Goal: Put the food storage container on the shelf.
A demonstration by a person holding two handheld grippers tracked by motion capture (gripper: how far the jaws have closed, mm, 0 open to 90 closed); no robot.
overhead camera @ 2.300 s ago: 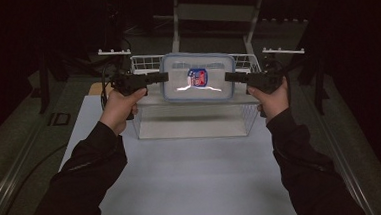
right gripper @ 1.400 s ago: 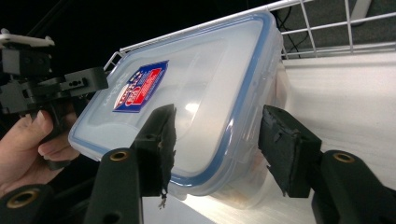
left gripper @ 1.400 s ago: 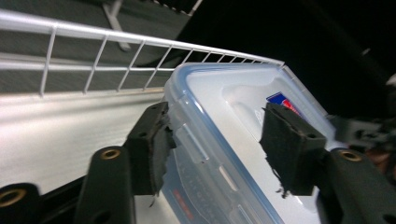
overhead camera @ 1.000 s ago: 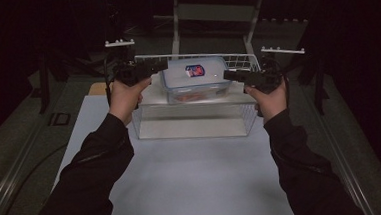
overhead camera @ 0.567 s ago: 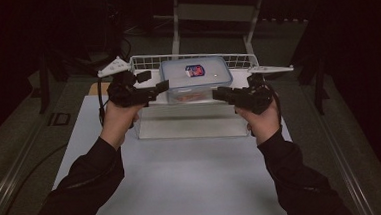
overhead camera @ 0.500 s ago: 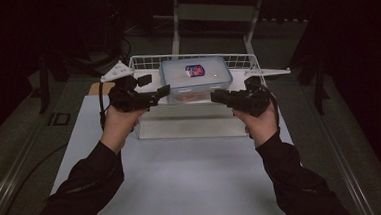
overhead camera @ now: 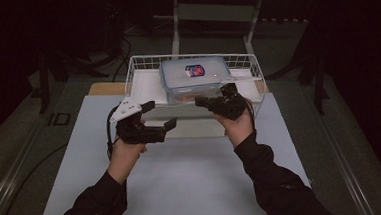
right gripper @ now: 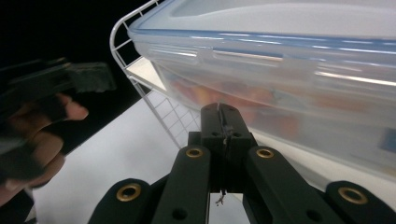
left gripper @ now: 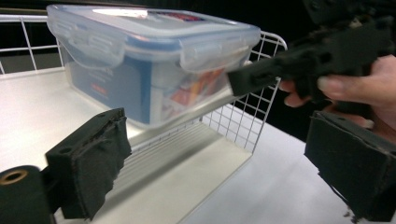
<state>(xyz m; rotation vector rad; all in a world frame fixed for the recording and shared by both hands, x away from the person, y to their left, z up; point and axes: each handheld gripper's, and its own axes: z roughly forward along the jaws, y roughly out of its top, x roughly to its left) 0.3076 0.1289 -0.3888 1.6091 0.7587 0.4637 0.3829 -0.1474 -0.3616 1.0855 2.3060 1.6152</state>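
Observation:
A clear plastic container [overhead camera: 195,76] with a blue-edged snap lid and a red and blue label sits inside the white wire basket [overhead camera: 141,65]. My left gripper [overhead camera: 161,114] is open in front of the basket's left part, and nothing lies between its pads [left gripper: 91,158]. Just before the basket's right front, my right gripper [overhead camera: 201,102] is shut on nothing. In the left gripper view the container [left gripper: 154,70] stands ahead beyond the basket wire [left gripper: 243,126]. The right gripper view has the shut jaws tipped just below the container [right gripper: 289,60].
The basket stands at the far end of a white table top [overhead camera: 183,183], with a tan board [overhead camera: 99,88] under its left side. A metal stand [overhead camera: 175,18] rises behind. Dark floor and a rail [overhead camera: 353,177] flank the table.
The container, held up between both grippers, came down into the basket. Both grippers let go and drew back toward the person; the left one opened and the right one shut.

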